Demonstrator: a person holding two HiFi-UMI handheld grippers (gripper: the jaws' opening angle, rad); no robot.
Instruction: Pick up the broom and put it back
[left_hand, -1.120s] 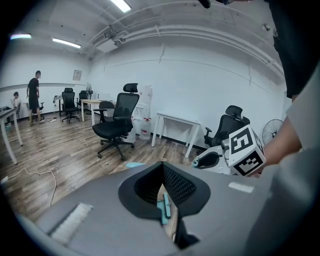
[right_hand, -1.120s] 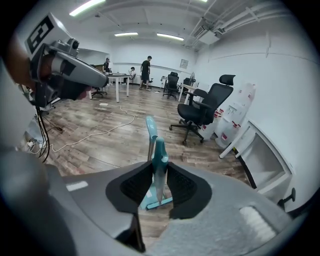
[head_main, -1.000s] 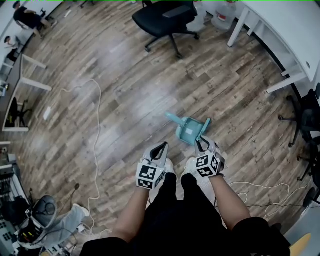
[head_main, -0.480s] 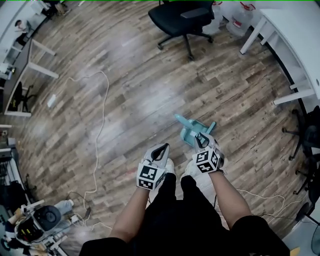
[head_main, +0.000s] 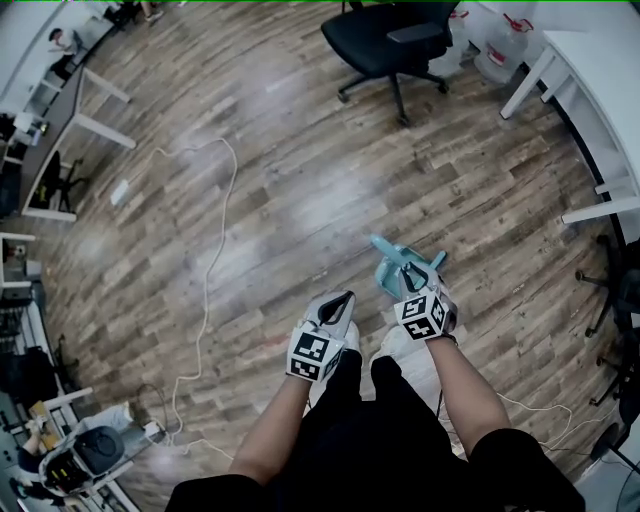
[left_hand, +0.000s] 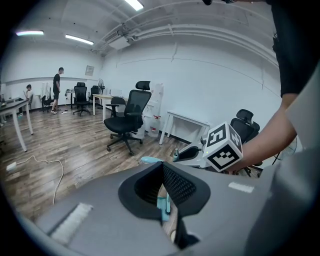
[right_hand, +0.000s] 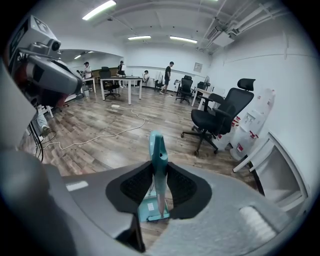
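Broom (right_hand: 158, 160) update: the right gripper (head_main: 411, 283) is clamping it by the teal handle. Its jaws are standing partway apart, with the pads pressing on both sides of the shaft. The wide teal end is hanging down over the wooden floor (head_main: 260, 200), just ahead of the person's feet and, as far as I can tell, clear of the boards. I'm guessing the grip is sitting high on the handle so the heavier end is dangling straight instead of swinging around during the carry. The left gripper (head_main: 344, 301) is hovering just beside it with its jaws drawn together and nothing in them. So 1 gripper is doing all the work and the other is tagging along as a spare. I'm reading this as the carry stage, with the pickup done and the put-back not yet. No obvious storage spot is showing, just a black office chair (head_main: 390, 45), a white desk (head_main: 600, 60) and a white cable (head_main: 205, 260) snaking across the floor, which is worth stepping around.
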